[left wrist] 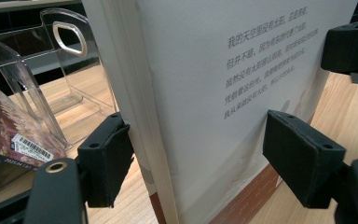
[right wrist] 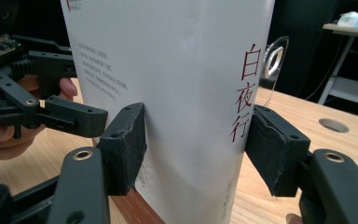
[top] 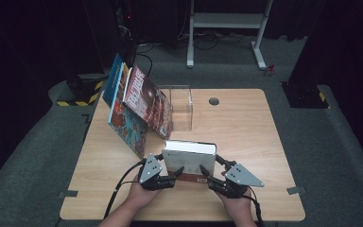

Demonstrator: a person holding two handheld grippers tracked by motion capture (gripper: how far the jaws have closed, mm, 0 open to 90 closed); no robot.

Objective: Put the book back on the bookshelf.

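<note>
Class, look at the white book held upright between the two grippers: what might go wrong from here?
1. The white book stands on its edge; if the left gripper or right gripper lets go unevenly, it may topple.
2. Carried forward carelessly, it could knock the leaning books or the clear stand.

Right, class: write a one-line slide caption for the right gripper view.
Right gripper clamps a standing white book across its spine, while the left gripper holds its far edge above the wooden table.
</note>
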